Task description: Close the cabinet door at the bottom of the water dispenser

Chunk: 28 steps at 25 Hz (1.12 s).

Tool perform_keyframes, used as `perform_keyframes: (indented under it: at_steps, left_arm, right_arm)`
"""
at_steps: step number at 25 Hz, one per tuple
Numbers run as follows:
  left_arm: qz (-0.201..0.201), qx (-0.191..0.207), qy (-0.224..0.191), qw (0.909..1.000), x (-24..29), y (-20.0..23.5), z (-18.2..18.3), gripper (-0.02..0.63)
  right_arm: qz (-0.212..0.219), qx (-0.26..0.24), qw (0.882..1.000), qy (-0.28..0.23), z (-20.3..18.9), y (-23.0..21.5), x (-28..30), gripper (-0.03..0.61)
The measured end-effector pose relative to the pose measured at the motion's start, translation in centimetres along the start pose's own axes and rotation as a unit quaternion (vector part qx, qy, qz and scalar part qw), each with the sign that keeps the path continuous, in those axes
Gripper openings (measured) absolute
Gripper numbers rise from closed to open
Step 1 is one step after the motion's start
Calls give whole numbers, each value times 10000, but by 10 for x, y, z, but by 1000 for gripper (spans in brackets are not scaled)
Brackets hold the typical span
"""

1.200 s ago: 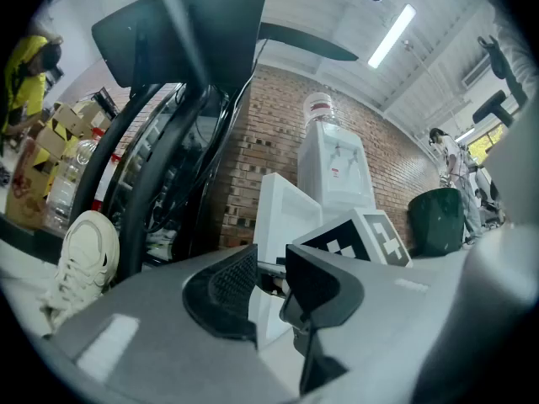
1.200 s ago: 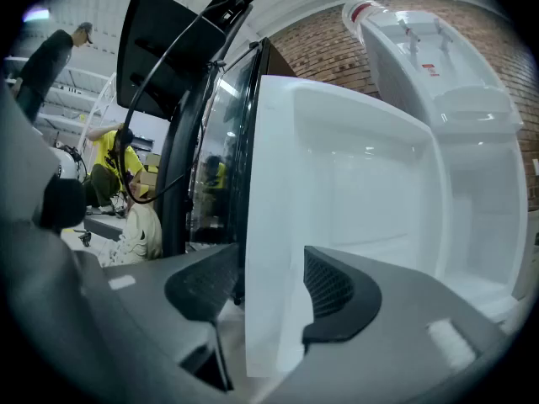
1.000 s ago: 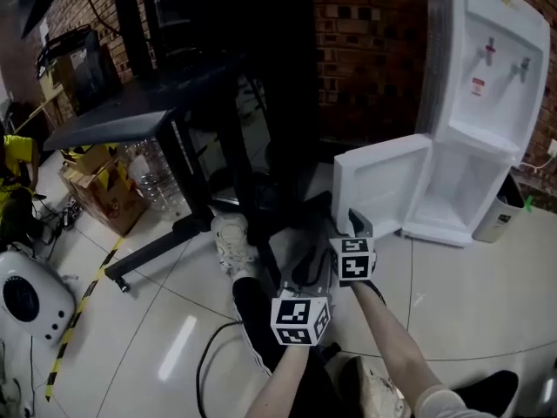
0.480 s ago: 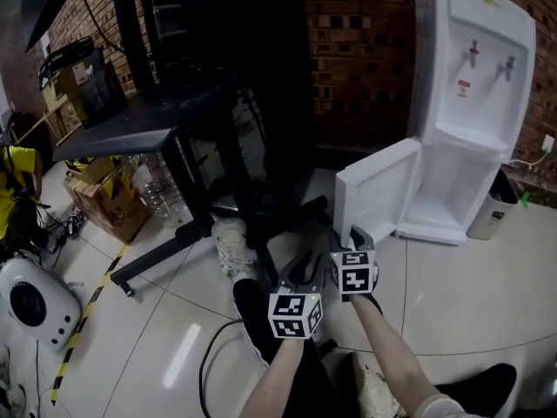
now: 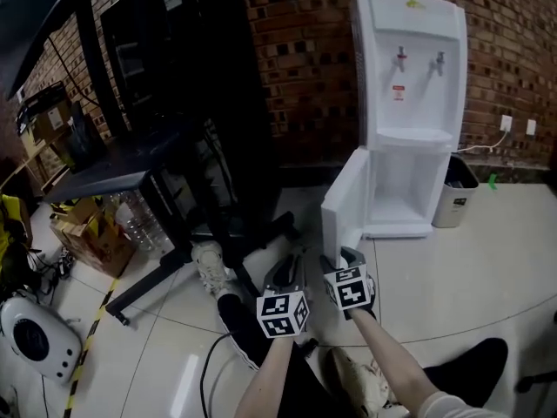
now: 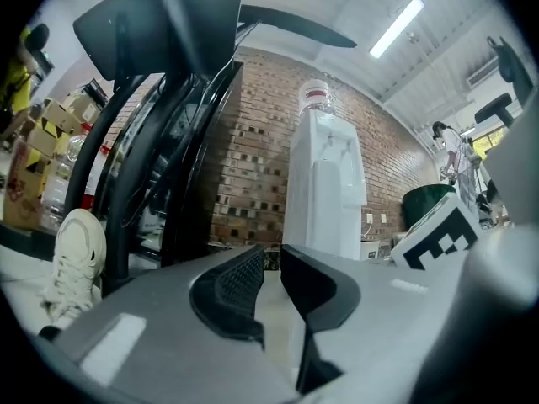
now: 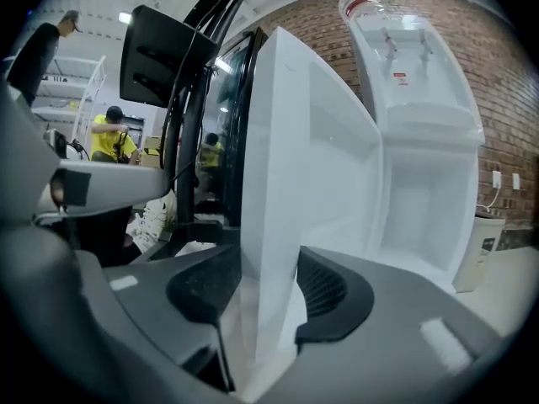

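The white water dispenser (image 5: 407, 103) stands against the brick wall with its bottom cabinet door (image 5: 342, 200) swung open toward me. My right gripper (image 5: 346, 256) is at the door's free edge. In the right gripper view that edge (image 7: 271, 209) runs down between the jaws of the right gripper (image 7: 268, 280). The jaws are opening, and the door fills almost the whole gap, with no squeeze that I can see. My left gripper (image 5: 285, 275) hangs to the left, pointing level. Its jaws are closing, with a narrow gap and nothing between them (image 6: 271, 263).
A black desk frame (image 5: 130, 159) and a tall dark cabinet (image 5: 204, 77) stand to the left. A white shoe (image 5: 207, 264) lies by the frame's foot. A small bin (image 5: 454, 200) stands right of the dispenser. A cardboard box (image 5: 91, 233) and a white round device (image 5: 35, 342) sit far left.
The view has swung, so the dispenser now sits nearer the centre. My right gripper has moved forward onto the door's free edge. The left gripper has stayed beside it.
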<state>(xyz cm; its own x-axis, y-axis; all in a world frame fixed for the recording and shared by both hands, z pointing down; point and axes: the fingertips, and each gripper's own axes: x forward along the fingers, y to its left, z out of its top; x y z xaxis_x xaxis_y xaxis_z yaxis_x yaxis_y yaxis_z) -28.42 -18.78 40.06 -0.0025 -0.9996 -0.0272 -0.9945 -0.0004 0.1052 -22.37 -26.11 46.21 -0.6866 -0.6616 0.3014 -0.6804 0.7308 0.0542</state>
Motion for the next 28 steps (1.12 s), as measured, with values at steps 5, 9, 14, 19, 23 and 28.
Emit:
perform_keyframes:
  at_steps: [5,9,14,19,23,28]
  left_arm:
    - [-94,197,72,9997,6,-24,0,72]
    - [-182,201,74,9996,9,-45,-1,72]
    - [-282,153,6,9995,17,-67,6,72]
    - [-545,233,-16,9982,31,-102,12,60]
    - [-734,559,-13,9957,39,-128,12,44]
    - [-871,670,-90,9939,51,-157,13,32]
  right_arm:
    - [-270,17,9996,60,-7,-17,-26,210]
    - [-587,88,9982,39,-15,-35,-46,201]
    - [-827,153,9962,211,-23,-56,-64,199]
    - [-1227,260,9917,275,-31,-84,-86,184]
    - [-1373,272,9894,376,-36,-106,-99,181]
    - [-1623,356,9851,436,-41,-129,-112,181]
